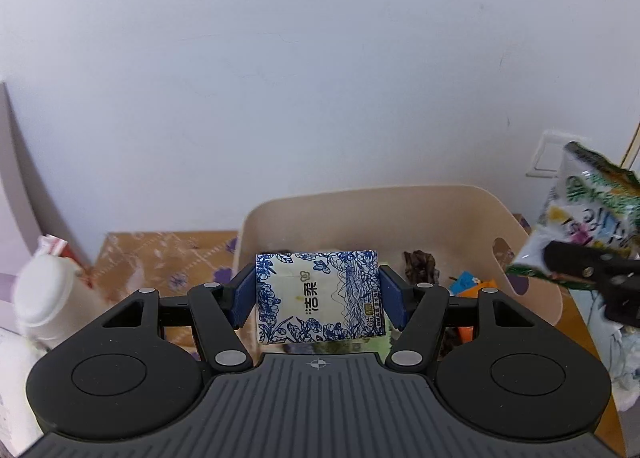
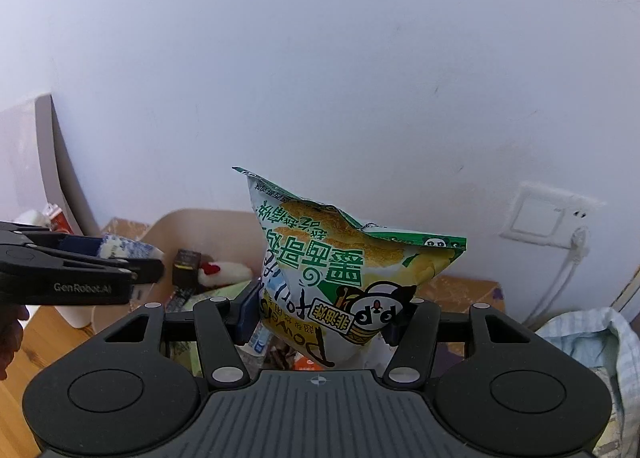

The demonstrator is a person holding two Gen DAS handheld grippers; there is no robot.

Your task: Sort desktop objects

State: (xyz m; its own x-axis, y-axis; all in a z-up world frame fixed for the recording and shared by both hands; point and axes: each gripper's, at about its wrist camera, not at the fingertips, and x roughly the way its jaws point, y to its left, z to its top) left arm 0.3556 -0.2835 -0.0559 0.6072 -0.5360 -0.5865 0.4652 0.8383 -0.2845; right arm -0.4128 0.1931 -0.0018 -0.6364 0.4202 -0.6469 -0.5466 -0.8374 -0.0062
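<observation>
My left gripper [image 1: 318, 298] is shut on a blue-and-white floral tissue pack [image 1: 320, 296] and holds it in the air over the near side of a beige bin [image 1: 360, 201]. My right gripper [image 2: 324, 316] is shut on the lower part of a green-and-white chip bag [image 2: 340, 270], which hangs upside down above the bin [image 2: 216, 225]. In the left wrist view the chip bag [image 1: 592, 209] and the right gripper [image 1: 560, 262] show at the far right. In the right wrist view the left gripper [image 2: 156, 262] with the tissue pack [image 2: 124, 248] shows at the left.
The bin holds several items: a dark snack [image 1: 420, 266], an orange packet [image 1: 472, 284], a dark box [image 2: 186, 270], a white plush [image 2: 228, 272]. A white jar [image 1: 48, 298] stands at the left. A wall socket [image 2: 548, 217] with a cable and a light cloth [image 2: 592, 342] are at the right.
</observation>
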